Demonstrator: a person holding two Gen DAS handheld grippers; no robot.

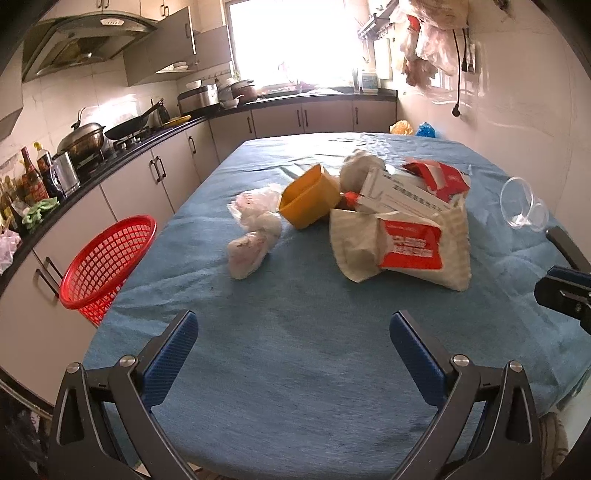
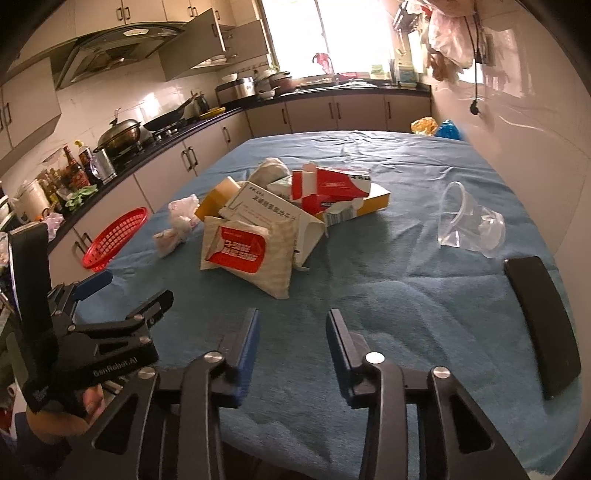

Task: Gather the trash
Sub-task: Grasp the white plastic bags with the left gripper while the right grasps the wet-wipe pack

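Trash pile (image 1: 369, 218) mid-table, straight ahead of both grippers; left gripper (image 1: 293, 354) wide, empty; right gripper (image 2: 291, 343) narrower, empty; red basket (image 1: 107, 258) off left edge.

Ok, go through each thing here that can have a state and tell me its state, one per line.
Left claw: open, empty.
Right claw: open, empty.
Clear plastic cup: tipped on its side.
Red basket: empty, at the table's edge.
Red and white box: torn open.
Upper cabinet door: open.

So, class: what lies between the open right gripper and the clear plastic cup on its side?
Only bare blue tablecloth between right gripper and cup, per the right wrist view.
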